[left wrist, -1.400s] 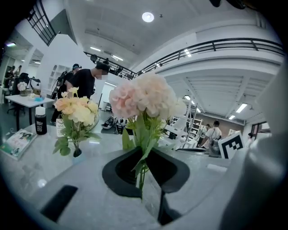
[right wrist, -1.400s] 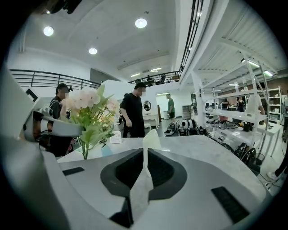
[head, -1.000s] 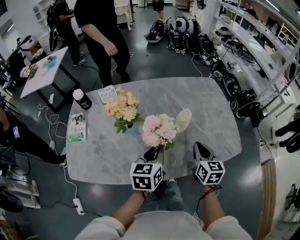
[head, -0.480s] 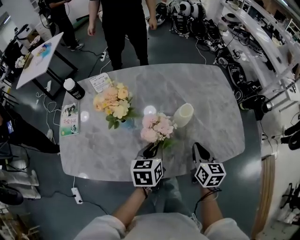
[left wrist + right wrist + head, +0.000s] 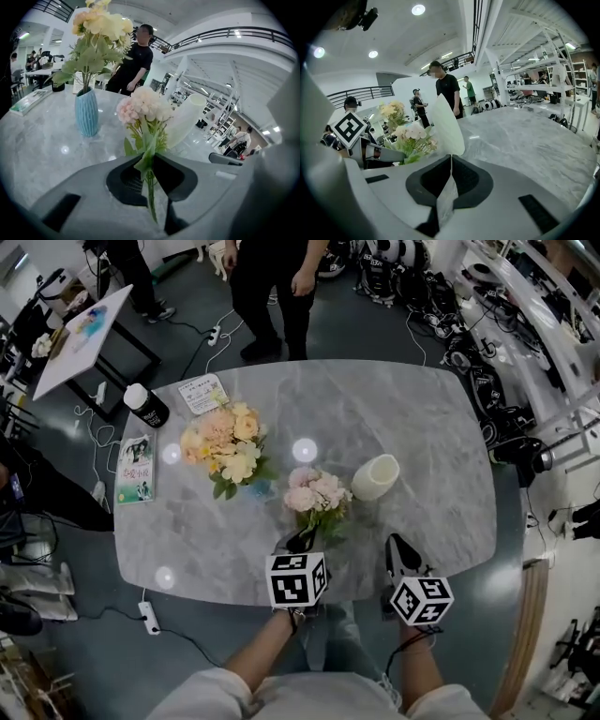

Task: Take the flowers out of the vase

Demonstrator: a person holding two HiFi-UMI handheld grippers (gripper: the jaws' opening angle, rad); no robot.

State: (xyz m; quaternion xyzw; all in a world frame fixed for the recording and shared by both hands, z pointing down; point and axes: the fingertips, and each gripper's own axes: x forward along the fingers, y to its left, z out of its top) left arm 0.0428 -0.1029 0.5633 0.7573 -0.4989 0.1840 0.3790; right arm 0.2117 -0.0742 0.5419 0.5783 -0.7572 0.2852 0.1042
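My left gripper (image 5: 302, 540) (image 5: 149, 159) is shut on the green stem of a pink flower bunch (image 5: 314, 495) (image 5: 143, 105), held upright low over the table's near side. Just right of the bunch, apart from it, stands the cream vase (image 5: 376, 476) (image 5: 187, 119) (image 5: 446, 123). My right gripper (image 5: 397, 547) (image 5: 450, 159) is shut with nothing between its jaws, short of the cream vase. A blue vase (image 5: 87, 112) holding yellow and peach flowers (image 5: 228, 442) stands further left on the grey marble table (image 5: 412, 418).
A black bottle with a white cap (image 5: 145, 406), a booklet (image 5: 137, 468) and a card (image 5: 202, 393) lie at the table's far left. A person in black (image 5: 272, 282) stands at the far edge. A white side table (image 5: 75, 338) stands at the left.
Both grippers have sunk towards the table, and the pink bunch has come down with the left one. The person in black has shifted along the far edge.
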